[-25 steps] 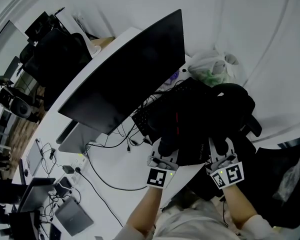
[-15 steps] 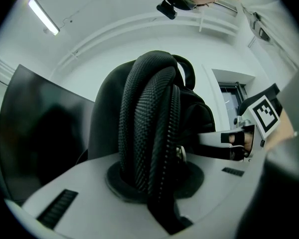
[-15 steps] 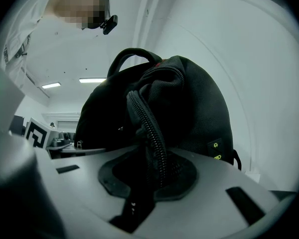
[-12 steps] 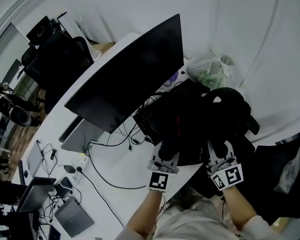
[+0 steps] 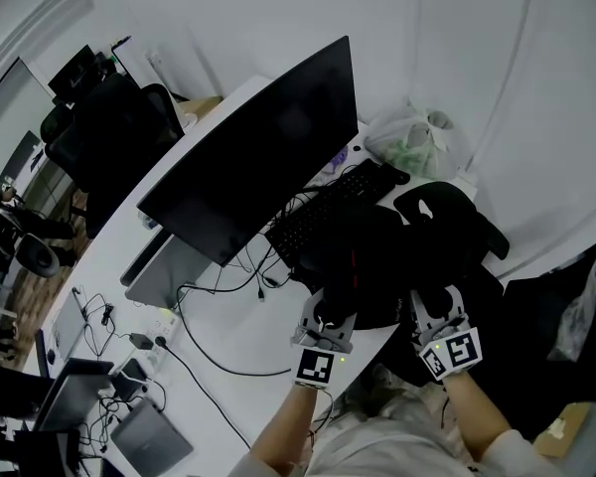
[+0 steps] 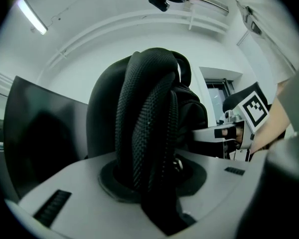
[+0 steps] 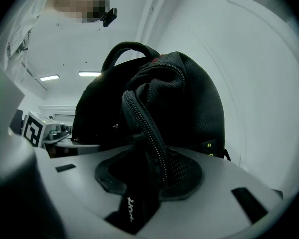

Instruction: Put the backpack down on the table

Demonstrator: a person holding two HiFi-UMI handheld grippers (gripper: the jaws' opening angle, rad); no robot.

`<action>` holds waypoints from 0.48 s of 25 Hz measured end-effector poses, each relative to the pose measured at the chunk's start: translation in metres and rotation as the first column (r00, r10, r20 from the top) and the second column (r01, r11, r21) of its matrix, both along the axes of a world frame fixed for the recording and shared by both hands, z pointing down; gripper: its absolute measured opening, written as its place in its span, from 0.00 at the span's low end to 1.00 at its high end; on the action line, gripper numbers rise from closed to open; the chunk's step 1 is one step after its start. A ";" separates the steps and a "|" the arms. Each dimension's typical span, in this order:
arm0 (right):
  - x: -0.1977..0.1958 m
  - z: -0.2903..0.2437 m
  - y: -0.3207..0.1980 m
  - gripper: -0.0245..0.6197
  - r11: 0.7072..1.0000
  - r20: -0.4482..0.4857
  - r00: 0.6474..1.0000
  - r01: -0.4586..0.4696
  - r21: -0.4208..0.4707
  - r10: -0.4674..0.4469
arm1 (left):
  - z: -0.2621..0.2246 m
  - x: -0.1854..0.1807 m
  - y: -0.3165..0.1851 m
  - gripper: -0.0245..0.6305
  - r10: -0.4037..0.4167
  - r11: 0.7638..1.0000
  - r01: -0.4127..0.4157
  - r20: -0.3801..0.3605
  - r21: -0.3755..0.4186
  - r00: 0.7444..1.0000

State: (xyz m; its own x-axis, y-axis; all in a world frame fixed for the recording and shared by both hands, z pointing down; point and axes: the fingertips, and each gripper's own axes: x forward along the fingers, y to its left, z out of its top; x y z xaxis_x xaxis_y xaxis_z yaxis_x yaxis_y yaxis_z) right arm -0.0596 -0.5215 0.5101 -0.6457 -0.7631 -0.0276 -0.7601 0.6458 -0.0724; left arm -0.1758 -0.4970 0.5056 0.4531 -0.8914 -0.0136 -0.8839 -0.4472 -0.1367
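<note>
A black backpack (image 5: 363,261) rests on the white table (image 5: 240,338) at its near edge, beside the keyboard. My left gripper (image 5: 328,316) is at its near left side. In the left gripper view a thick mesh shoulder strap (image 6: 145,128) stands loosely between the jaws of that gripper (image 6: 149,185), which have just been opening. My right gripper (image 5: 435,306) is at the backpack's near right side. Its jaws have also just been opening, and a zippered strap edge (image 7: 150,133) of the backpack (image 7: 194,93) lies between them (image 7: 150,179) unpinched.
A large dark monitor (image 5: 263,157) and a black keyboard (image 5: 323,212) stand just beyond the backpack. A white plastic bag (image 5: 417,137) lies at the table's far end, a black chair (image 5: 452,217) to the right. Cables (image 5: 214,301) and devices (image 5: 144,430) fill the left.
Both hands have shifted a short way level along the table's near edge. The backpack now sits lower and flatter by the keyboard, and both grippers' jaws stand wider around its straps.
</note>
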 end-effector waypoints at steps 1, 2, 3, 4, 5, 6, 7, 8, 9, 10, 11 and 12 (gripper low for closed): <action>0.001 0.001 0.003 0.20 1.000 -0.009 1.000 -0.007 0.000 0.007 | 0.000 0.001 0.003 0.19 0.009 1.000 -0.009 0.011 0.001 1.000; 0.001 0.002 0.006 0.21 1.000 -0.018 1.000 -0.014 0.000 0.014 | 0.002 0.001 0.006 0.19 0.017 1.000 -0.017 0.020 0.003 1.000; 0.002 0.003 0.009 0.22 1.000 -0.026 0.999 -0.020 0.002 0.020 | 0.004 0.001 0.008 0.19 0.026 1.000 -0.026 0.026 0.004 0.999; 0.003 0.004 0.013 0.23 1.000 -0.033 0.999 -0.025 0.005 0.026 | 0.005 0.001 0.011 0.20 0.033 0.999 -0.033 0.027 0.005 0.999; 0.004 0.004 0.016 0.24 1.000 -0.039 0.999 -0.030 0.007 0.030 | 0.005 0.002 0.014 0.20 0.038 0.999 -0.038 0.022 0.004 0.999; 0.005 0.005 0.019 0.25 0.999 -0.044 0.998 -0.034 0.008 0.034 | 0.006 0.002 0.017 0.21 0.044 0.999 -0.044 0.017 0.001 0.999; 0.007 0.006 0.022 0.26 0.999 -0.048 0.998 -0.037 0.007 0.037 | 0.008 0.002 0.020 0.21 0.053 0.999 -0.052 0.018 -0.003 0.998; 0.008 0.007 0.025 0.27 0.999 -0.052 0.998 -0.040 0.004 0.040 | 0.011 0.002 0.023 0.22 0.061 0.998 -0.060 0.024 -0.009 0.998; 0.010 0.008 0.028 0.28 0.999 -0.056 0.998 -0.043 0.002 0.043 | 0.014 0.001 0.025 0.24 0.066 0.998 -0.065 0.029 -0.016 0.997; 0.011 0.010 0.031 0.29 0.999 -0.060 0.997 -0.044 0.000 0.044 | 0.016 0.001 0.028 0.26 0.068 0.997 -0.068 0.031 -0.022 0.997; 0.013 0.011 0.033 0.30 0.999 -0.064 0.997 -0.044 0.000 0.044 | 0.018 0.001 0.031 0.28 0.069 0.997 -0.068 0.030 -0.027 0.997; 0.014 0.012 0.035 0.31 0.999 -0.068 0.997 -0.044 0.001 0.044 | 0.019 0.001 0.034 0.29 0.069 0.997 -0.069 0.030 -0.029 0.997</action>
State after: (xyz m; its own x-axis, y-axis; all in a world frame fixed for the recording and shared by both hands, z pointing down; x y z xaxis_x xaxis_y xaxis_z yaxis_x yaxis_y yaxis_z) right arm -0.0452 -0.4864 0.5220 -0.6120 -0.7907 0.0159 -0.7908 0.6117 -0.0199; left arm -0.1748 -0.4625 0.5243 0.5133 -0.8578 0.0259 -0.8463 -0.5110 -0.1502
